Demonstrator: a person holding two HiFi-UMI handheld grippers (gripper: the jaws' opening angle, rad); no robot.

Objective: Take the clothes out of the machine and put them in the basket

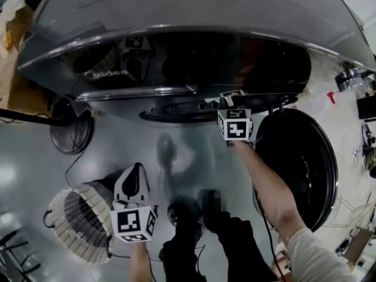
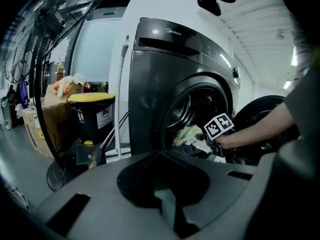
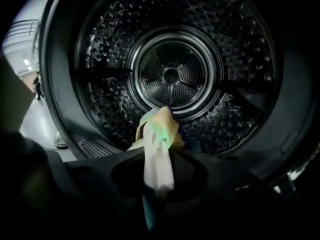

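Right gripper point(image 3: 158, 184) jaws clamped on yellow-green garment point(image 3: 160, 129) at 6 o'clock of drum point(image 3: 170, 74), left gripper point(image 2: 167, 201) jaws together, empty, basket point(image 1: 82, 222) at head view's 8 o'clock

Lab/workshop-type room, prob. a test space: front-load washer point(image 2: 165, 74) on bare glossy floor point(image 2: 20, 169) w/ pedestal fan point(image 2: 55, 24), cardboard box point(image 2: 37, 129), lidded bin point(image 2: 92, 114) alongside.

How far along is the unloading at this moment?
Done: nothing seen yet; the basket looks empty. In hand: the right gripper is shut on a pale yellow-green cloth inside the machine's drum. Left: pull it out, carry it to the basket; a dark item lies behind it, so more may remain.
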